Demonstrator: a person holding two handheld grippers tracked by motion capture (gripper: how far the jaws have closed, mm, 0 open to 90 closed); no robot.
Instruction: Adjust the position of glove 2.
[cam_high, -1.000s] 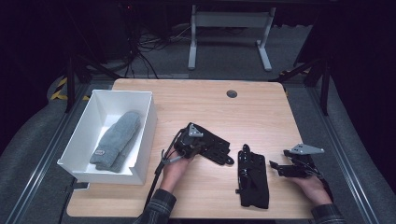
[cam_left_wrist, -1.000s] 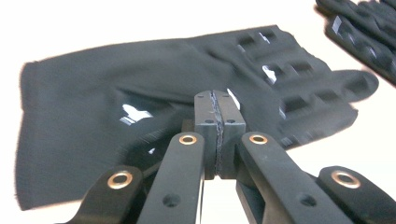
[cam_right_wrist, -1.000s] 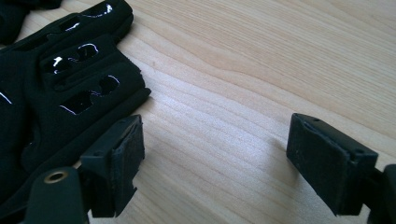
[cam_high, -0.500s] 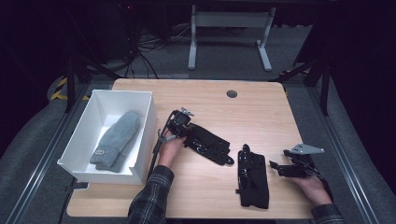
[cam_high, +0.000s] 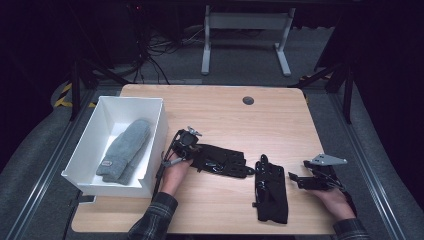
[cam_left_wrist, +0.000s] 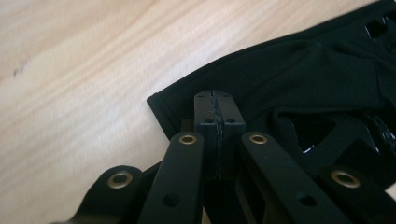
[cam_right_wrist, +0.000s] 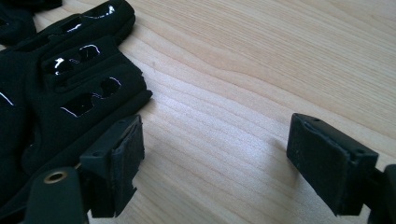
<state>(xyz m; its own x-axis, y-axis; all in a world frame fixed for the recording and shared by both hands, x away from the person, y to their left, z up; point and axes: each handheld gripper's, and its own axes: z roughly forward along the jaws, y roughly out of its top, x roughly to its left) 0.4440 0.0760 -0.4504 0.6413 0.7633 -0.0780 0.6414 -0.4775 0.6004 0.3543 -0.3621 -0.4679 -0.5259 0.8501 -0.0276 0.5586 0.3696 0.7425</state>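
At the nine o'clock side of the wooden table (cam_high: 225, 115) stands a white box (cam_high: 155, 145), and a pair of grey knit mittens (cam_high: 125, 150) lies lengthwise inside it, cuffs toward the person.

Just to the three o'clock side of the box's wall, the left hand (cam_high: 175, 172) holds the left gripper (cam_high: 192, 150), which is clenched on the cuff edge of a black glove (cam_high: 222, 162). In the left gripper view the two jaws meet in a tight seam at the left gripper (cam_left_wrist: 215, 109), with the black glove (cam_left_wrist: 303, 79) pinched at its corner hem; the fabric lifts slightly off the wood there and runs away toward two o'clock, glossy patches showing at the far edge. In the high view this glove lies stretched across the table's middle, fingers pointing toward three o'clock.

Just beyond those fingertips lies a second black glove (cam_high: 271, 190), set lengthwise with its fingers toward twelve o'clock. The two gloves lie close together; I cannot tell whether they touch.

At the four o'clock part of the table, the right hand (cam_high: 335, 200) holds the right gripper (cam_high: 295, 178), its tips aimed toward nine o'clock at the second glove. In the right gripper view the right gripper (cam_right_wrist: 215, 154) is released: its jaws stand wide apart over bare wood, and the second black glove (cam_right_wrist: 60, 93) lies just beside the near jaw, not between the pads.
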